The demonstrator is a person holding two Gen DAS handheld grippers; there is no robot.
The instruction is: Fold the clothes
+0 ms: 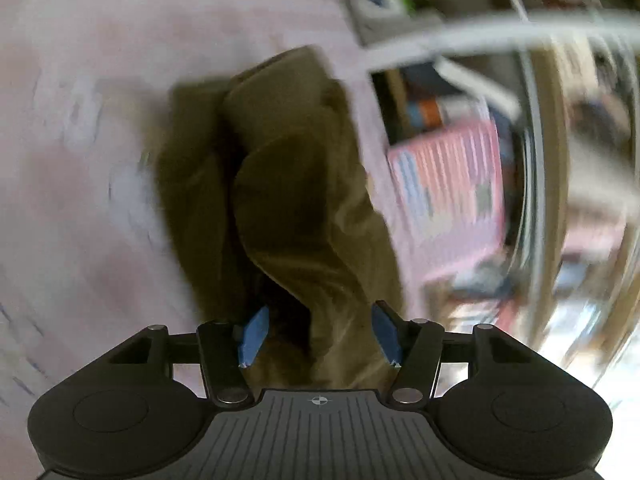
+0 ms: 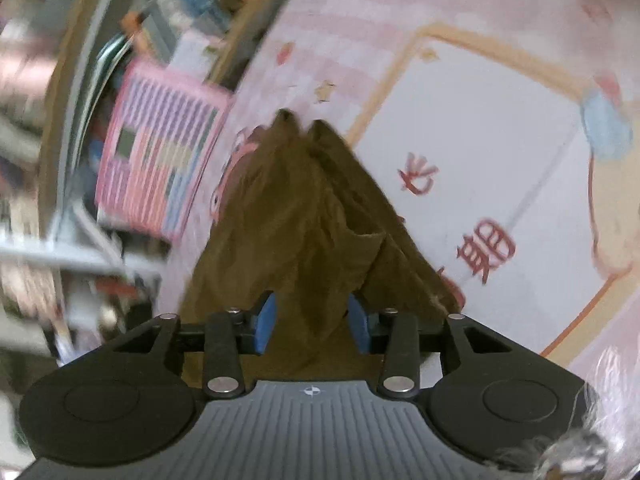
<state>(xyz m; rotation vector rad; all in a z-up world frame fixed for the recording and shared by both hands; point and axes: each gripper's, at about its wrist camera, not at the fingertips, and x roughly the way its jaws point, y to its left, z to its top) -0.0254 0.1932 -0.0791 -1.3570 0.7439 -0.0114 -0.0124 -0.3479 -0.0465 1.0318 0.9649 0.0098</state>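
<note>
Left tool point(image 1: 320, 338) stands wide around the brown garment point(image 1: 280, 184); right tool point(image 2: 312, 326) looks pinched on it. Judging by the blur, one-sided grip could let cloth slip and bunch

Red characters, perhaps "朝", on mat point(image 2: 460, 128).

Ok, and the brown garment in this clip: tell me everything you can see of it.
The brown garment is olive-brown, plain woven-looking cloth, bunched into hanging folds rather than lying flat. In the right wrist view it tapers to two points above the pink printed cover. The right hand-held gripper has its blue pads pressed on a fold; the left hand-held gripper has cloth between wider-set pads, so its grip is unclear. Motion blur hides seams and garment type.
</note>
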